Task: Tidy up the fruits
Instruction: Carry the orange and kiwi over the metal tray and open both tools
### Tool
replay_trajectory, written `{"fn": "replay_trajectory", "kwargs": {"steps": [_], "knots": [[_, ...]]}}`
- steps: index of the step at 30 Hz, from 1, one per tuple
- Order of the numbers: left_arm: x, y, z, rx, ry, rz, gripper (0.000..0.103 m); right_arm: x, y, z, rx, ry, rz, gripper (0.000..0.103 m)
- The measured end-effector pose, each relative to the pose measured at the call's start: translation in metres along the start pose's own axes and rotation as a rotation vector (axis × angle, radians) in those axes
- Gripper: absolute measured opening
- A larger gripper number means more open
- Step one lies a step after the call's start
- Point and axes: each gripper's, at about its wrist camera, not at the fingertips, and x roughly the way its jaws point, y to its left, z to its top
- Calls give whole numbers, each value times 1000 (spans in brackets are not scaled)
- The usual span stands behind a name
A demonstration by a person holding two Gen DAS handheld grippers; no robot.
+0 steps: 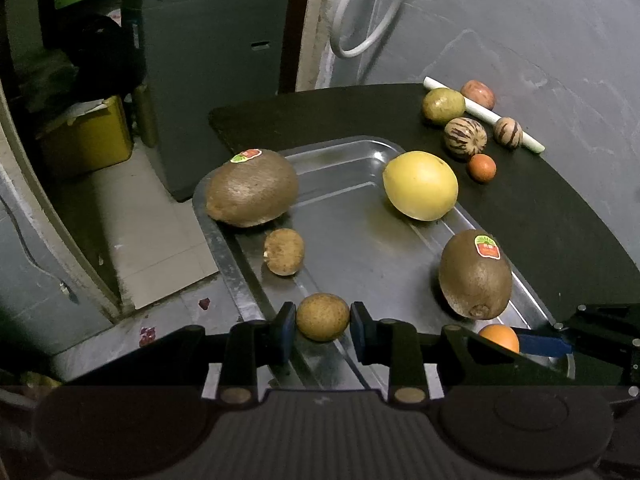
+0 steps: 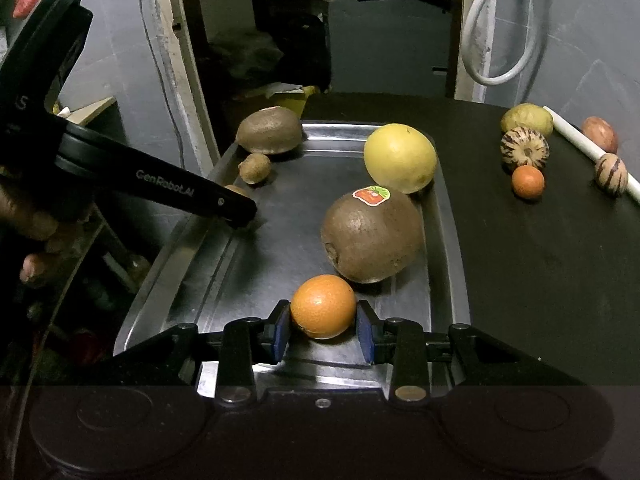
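A steel tray (image 1: 360, 248) (image 2: 240, 264) sits on a black table. My left gripper (image 1: 323, 330) is shut on a small brown fruit (image 1: 322, 317) just above the tray's near left edge. My right gripper (image 2: 323, 330) is shut on an orange (image 2: 323, 306) over the tray's near end; that orange also shows in the left wrist view (image 1: 500, 337). On the tray lie two large kiwis (image 1: 252, 188) (image 1: 475, 274), a yellow citrus (image 1: 420, 186) and a small brown fruit (image 1: 284, 251).
On the table right of the tray lie a green fruit (image 2: 526, 119), two striped fruits (image 2: 524, 149) (image 2: 611, 175), a small orange fruit (image 2: 528, 182), a reddish fruit (image 2: 599, 134) and a white stick (image 2: 592, 152). The left gripper's body (image 2: 160, 188) crosses the tray's left edge. Floor lies left of the table.
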Motion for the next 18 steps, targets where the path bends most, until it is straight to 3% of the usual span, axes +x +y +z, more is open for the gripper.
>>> {"fn": "replay_trajectory", "kwargs": {"steps": [10,18], "knots": [[2,-3,1,27,2,-8,33,-1,2,1,19,-11,-30,38],[-2,-7,-1,35,-5,-28,56,-9,4,-3,35,-11,-54,53]]}}
